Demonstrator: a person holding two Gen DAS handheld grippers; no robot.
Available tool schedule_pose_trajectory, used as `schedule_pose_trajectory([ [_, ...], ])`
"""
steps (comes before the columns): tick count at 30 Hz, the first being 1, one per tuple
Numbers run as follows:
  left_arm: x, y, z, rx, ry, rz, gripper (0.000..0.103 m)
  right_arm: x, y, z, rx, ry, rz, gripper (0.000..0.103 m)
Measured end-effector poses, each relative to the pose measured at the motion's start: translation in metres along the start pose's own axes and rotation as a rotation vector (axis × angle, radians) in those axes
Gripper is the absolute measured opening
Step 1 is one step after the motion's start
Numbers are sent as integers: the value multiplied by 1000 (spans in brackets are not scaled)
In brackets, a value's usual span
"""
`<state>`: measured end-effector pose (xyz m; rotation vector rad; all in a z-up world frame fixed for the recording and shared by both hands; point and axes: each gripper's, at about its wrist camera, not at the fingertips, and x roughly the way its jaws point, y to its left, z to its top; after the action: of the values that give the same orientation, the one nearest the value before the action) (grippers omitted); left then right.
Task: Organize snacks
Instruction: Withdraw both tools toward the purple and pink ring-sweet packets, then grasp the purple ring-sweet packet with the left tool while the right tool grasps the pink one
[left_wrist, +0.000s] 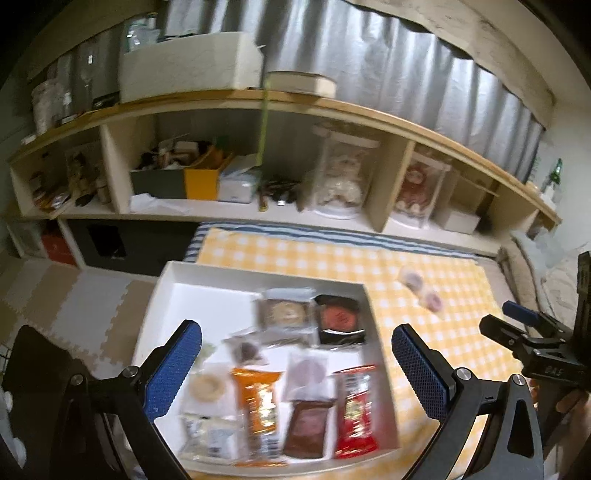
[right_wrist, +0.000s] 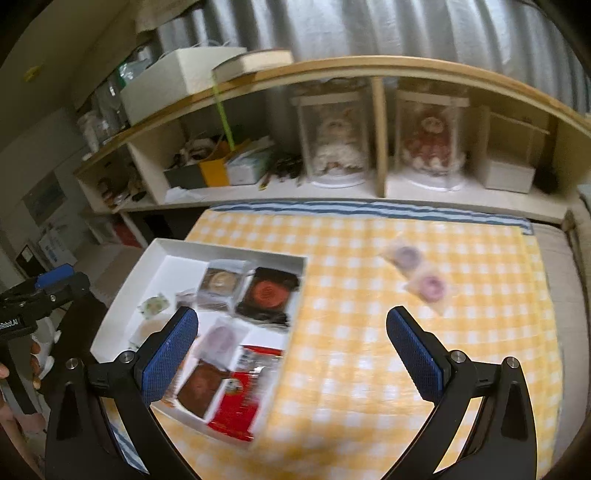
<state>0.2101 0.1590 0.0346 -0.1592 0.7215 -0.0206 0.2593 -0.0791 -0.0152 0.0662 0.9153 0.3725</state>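
Observation:
A white tray lies on the yellow checked cloth and holds several wrapped snacks, among them a red packet, an orange packet and a black round-labelled one. Two clear-wrapped purple snacks lie loose on the cloth to the tray's right. My left gripper hangs open above the tray, nothing between its fingers. My right gripper is open over the tray's right edge and the cloth, short of the loose snacks. The tray also shows in the right wrist view.
A low wooden shelf runs behind the cloth, with boxes, clutter and two cased dolls. Foam floor mats lie left of the tray. A hand holds the other gripper at the left edge of the right wrist view.

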Motion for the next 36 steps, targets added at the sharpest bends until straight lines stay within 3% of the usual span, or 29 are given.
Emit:
schedule_pose_trajectory([
  [11,62,-67,13,47,11,-113,103,-4,-82,0,28,-26,-106,103],
  [16,107,-100,22,59,17,-183,103,8,-121,-6,40,-37,-149,103],
  [20,154,-123,26,52,38,-190,103,24,-147,-16,23,-48,-162,103],
  [25,234,-151,35,-30,168,-268,103,54,-168,-26,-74,-61,-188,103],
  [30,311,-173,49,-57,278,-296,103,93,-181,-28,-213,-29,-168,103],
  [36,380,-163,56,-256,377,-368,101,129,-186,-22,-348,5,-52,102],
])
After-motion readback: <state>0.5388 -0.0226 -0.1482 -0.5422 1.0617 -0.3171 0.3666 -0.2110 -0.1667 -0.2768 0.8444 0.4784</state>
